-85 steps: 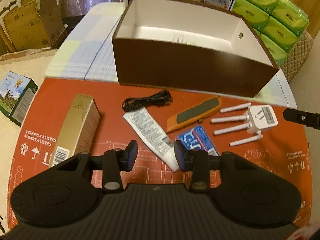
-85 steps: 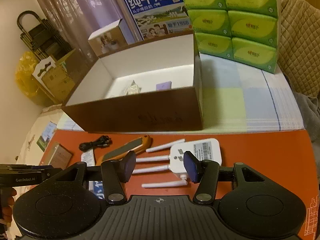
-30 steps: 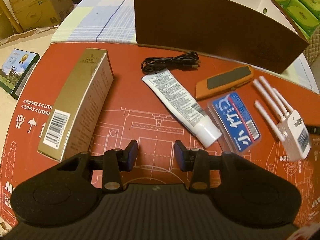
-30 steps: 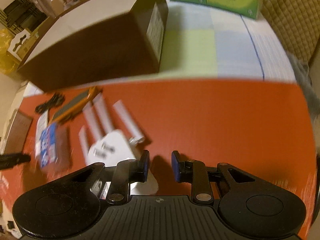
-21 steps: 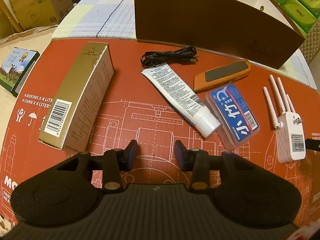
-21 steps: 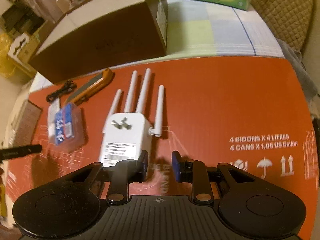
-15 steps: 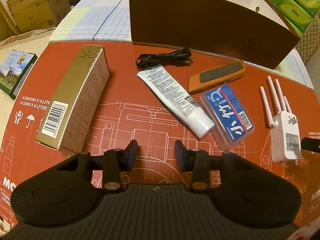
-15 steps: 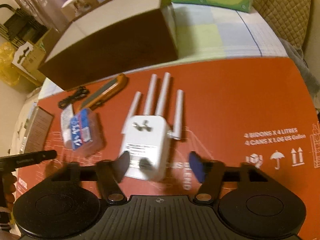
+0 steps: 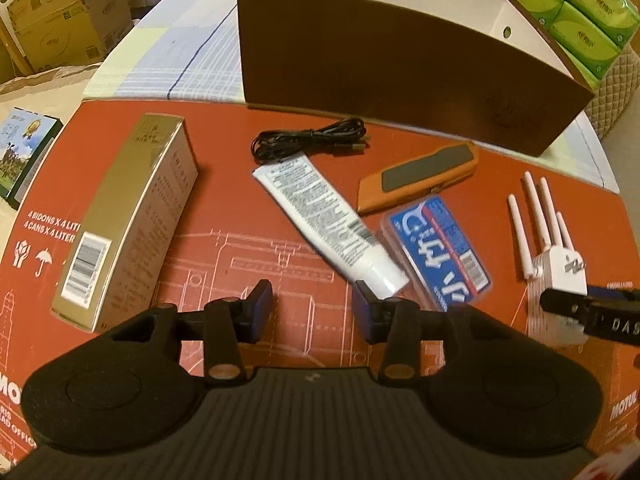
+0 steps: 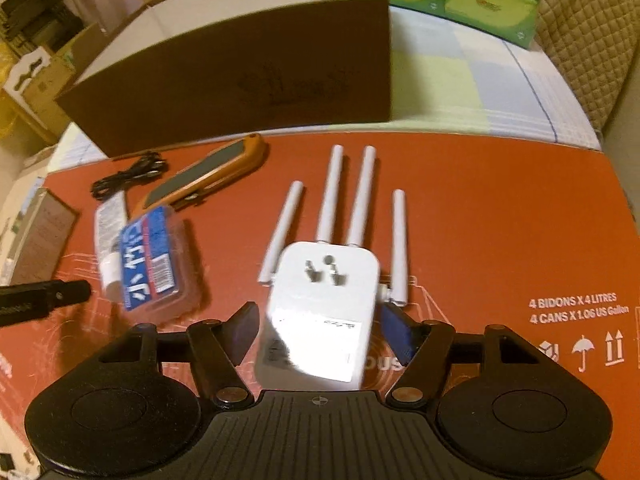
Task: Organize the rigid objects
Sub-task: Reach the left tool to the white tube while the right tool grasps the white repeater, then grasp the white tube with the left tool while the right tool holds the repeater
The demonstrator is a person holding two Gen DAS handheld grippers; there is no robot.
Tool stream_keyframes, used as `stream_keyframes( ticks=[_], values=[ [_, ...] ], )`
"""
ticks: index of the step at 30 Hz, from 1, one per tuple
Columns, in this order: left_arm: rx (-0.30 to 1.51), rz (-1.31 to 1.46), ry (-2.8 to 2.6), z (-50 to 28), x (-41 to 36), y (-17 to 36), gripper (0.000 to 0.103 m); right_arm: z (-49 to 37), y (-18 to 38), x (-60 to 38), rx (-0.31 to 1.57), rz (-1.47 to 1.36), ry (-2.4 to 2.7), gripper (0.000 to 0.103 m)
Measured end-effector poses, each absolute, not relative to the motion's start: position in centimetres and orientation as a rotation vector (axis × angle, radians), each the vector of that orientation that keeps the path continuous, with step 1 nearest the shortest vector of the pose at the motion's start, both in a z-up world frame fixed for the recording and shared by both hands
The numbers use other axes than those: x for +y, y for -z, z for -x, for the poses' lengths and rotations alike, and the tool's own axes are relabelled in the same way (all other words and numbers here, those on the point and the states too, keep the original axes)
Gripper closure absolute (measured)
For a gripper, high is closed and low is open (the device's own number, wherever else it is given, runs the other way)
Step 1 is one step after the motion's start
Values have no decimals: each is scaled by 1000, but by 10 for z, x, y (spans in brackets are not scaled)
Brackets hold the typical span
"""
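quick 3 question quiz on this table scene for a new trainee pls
1. True or false: the white wifi extender lies between the right gripper's fingers.
2. How many antennas does the extender have?
3. What lies nearest the brown box: A) black cable B) gold box C) blue case?

Key: 1 true; the jaws are closing around it, pads not clearly pressing yet. 2 four. 3 A.
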State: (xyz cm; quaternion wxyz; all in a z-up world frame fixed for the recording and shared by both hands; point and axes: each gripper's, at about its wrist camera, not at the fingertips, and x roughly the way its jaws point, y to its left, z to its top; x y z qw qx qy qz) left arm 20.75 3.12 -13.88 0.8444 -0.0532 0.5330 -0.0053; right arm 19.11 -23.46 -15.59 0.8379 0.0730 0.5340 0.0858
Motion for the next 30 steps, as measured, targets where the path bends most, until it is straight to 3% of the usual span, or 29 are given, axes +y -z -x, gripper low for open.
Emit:
stream_keyframes(
  ticks=[3, 16, 23, 30],
  values=[
    [1115, 131, 24, -214, 31, 140, 63, -191, 155, -243, 1115, -180, -177, 48],
    [1133, 144, 54, -243, 18, 156, 58, -190, 152, -263, 1097, -200, -136, 48],
    [1124, 156, 76, -225, 37, 157, 76, -190, 152, -263, 1095, -196, -153, 48],
    [1157, 71, 94, -198, 44, 154, 76, -189, 153, -264, 1101, -191, -165, 48]
  ],
)
